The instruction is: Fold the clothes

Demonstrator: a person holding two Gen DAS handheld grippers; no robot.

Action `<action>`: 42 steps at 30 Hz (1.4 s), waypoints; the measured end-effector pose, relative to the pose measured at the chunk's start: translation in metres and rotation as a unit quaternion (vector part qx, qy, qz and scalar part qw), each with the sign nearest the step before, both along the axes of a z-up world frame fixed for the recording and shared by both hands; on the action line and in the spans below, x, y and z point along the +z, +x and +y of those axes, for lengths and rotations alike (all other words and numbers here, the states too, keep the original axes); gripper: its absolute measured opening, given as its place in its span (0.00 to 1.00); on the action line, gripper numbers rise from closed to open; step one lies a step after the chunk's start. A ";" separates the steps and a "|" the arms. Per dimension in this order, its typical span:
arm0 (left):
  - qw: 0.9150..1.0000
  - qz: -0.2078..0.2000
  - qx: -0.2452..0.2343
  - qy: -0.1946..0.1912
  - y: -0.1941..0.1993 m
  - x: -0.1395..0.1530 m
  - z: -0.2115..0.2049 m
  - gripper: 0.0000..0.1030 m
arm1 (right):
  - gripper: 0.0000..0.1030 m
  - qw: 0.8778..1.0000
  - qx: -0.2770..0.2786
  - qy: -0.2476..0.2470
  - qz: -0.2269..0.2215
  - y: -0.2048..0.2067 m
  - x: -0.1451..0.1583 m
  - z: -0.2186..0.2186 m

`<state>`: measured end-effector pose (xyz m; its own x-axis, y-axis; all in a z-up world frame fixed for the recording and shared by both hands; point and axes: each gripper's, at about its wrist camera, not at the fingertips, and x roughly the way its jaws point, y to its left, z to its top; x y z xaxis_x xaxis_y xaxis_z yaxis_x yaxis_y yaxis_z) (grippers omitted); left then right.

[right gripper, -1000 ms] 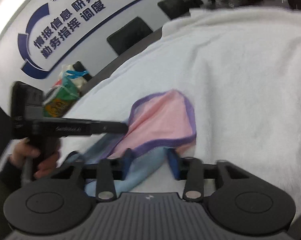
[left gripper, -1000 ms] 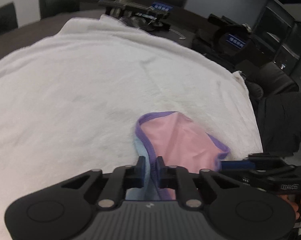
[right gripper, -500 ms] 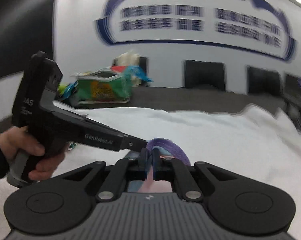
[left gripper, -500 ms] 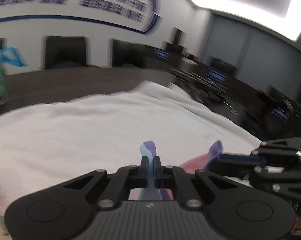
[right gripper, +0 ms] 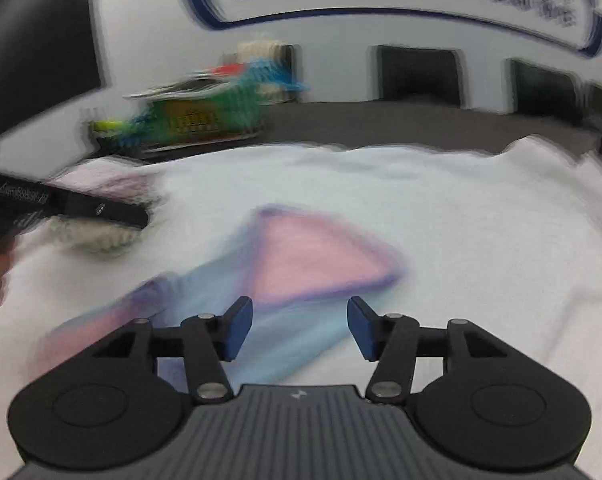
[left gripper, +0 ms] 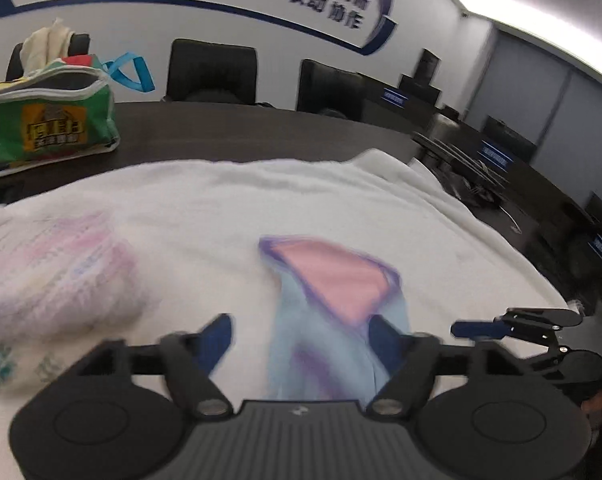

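Observation:
A small pink, light-blue and purple-edged garment (left gripper: 333,280) lies flat on the white towel (left gripper: 221,200), its pink part folded into a triangle (right gripper: 305,260). My left gripper (left gripper: 301,340) hovers just in front of it, open, with nothing between the blue pads (left gripper: 217,336). My right gripper (right gripper: 299,328) is open too, over the garment's light-blue near part. The right gripper (left gripper: 513,324) shows at the right edge of the left wrist view. The left gripper (right gripper: 81,208) reaches in from the left of the right wrist view. Both views are blurred.
A folded pastel striped cloth (left gripper: 49,276) lies on the towel to the left. A green bag (left gripper: 45,120) full of clothes stands on the dark table (left gripper: 261,128) behind. Black chairs (left gripper: 211,72) line the far wall. Monitors and dark gear (left gripper: 501,152) sit at right.
Both grippers held the garment's edge up half a second ago. They have since let go and opened, and the garment now lies flat on the towel.

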<state>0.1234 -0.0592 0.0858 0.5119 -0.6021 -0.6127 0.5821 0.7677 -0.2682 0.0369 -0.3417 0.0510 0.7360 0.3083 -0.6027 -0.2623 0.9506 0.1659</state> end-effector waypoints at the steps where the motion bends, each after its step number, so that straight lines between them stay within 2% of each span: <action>1: 1.000 -0.004 -0.007 0.004 -0.017 -0.002 0.014 0.74 | 0.52 1.000 0.028 0.008 0.002 -0.018 -0.003 0.011; 2: 1.000 -0.003 -0.017 0.005 -0.028 -0.008 0.025 0.73 | 0.52 0.998 0.055 0.017 0.004 -0.036 -0.006 0.023; 4: 1.000 0.014 -0.014 -0.005 -0.042 -0.027 0.041 0.72 | 0.52 0.997 0.073 0.009 0.005 -0.048 -0.014 0.044; 6: 0.999 0.033 -0.014 -0.020 -0.048 -0.047 0.051 0.65 | 0.52 0.997 0.080 -0.004 0.004 -0.054 -0.023 0.064; 8: 0.999 0.046 -0.012 -0.021 -0.049 -0.061 0.050 0.50 | 0.50 0.996 0.088 -0.018 0.003 -0.059 -0.031 0.085; 9: 0.999 0.049 -0.010 -0.016 -0.050 -0.066 0.048 0.45 | 0.40 0.995 0.092 -0.025 0.003 -0.062 -0.035 0.095; 11: 0.999 0.043 -0.014 -0.018 -0.054 -0.068 0.046 0.15 | 0.24 0.995 0.096 -0.038 -0.004 -0.068 -0.042 0.111; 12: 0.999 0.042 -0.012 -0.020 -0.056 -0.067 0.045 0.14 | 0.13 0.995 0.094 -0.039 -0.010 -0.070 -0.042 0.110; 14: 0.999 0.038 -0.009 -0.025 -0.060 -0.065 0.043 0.10 | 0.04 0.995 0.090 -0.037 -0.014 -0.072 -0.038 0.107; 16: 0.999 0.033 -0.007 -0.042 -0.068 -0.062 0.045 0.09 | 0.04 0.996 0.085 -0.035 -0.017 -0.074 -0.034 0.103; 19: 0.997 0.033 -0.008 -0.064 -0.084 -0.056 0.048 0.08 | 0.03 0.995 0.087 -0.037 -0.016 -0.085 -0.028 0.096; 24: 0.996 0.037 0.001 -0.086 -0.142 -0.049 0.047 0.08 | 0.02 0.994 0.103 -0.046 -0.005 -0.114 -0.020 0.083; 30: 0.986 0.087 0.010 -0.145 -0.201 -0.073 0.054 0.06 | 0.02 0.992 0.114 -0.047 0.014 -0.154 -0.015 0.069; 33: 0.985 0.083 0.017 -0.153 -0.195 -0.069 0.060 0.07 | 0.02 0.993 0.107 -0.034 0.027 -0.173 -0.015 0.060; 34: 0.984 0.081 0.019 -0.156 -0.193 -0.068 0.061 0.12 | 0.03 0.994 0.102 -0.027 0.029 -0.174 -0.013 0.055; 35: 0.984 0.080 0.021 -0.158 -0.191 -0.067 0.063 0.25 | 0.06 0.995 0.096 -0.018 0.030 -0.175 -0.011 0.049; 36: 0.984 0.078 0.024 -0.161 -0.188 -0.065 0.065 0.33 | 0.10 0.996 0.086 -0.009 0.026 -0.174 -0.008 0.042; 37: 0.983 0.076 0.026 -0.163 -0.186 -0.064 0.066 0.50 | 0.12 0.997 0.073 0.002 0.018 -0.171 -0.005 0.035; 38: 0.983 0.075 0.028 -0.166 -0.184 -0.062 0.068 0.61 | 0.20 0.998 0.062 0.014 0.009 -0.167 -0.002 0.030; 40: 0.983 0.078 0.032 -0.165 -0.171 -0.060 0.065 0.62 | 0.25 0.998 0.054 0.037 -0.007 -0.154 -0.001 0.028; 42: 0.983 0.089 0.037 -0.155 -0.154 -0.062 0.055 0.52 | 0.33 0.998 0.042 0.042 0.002 -0.131 -0.009 0.034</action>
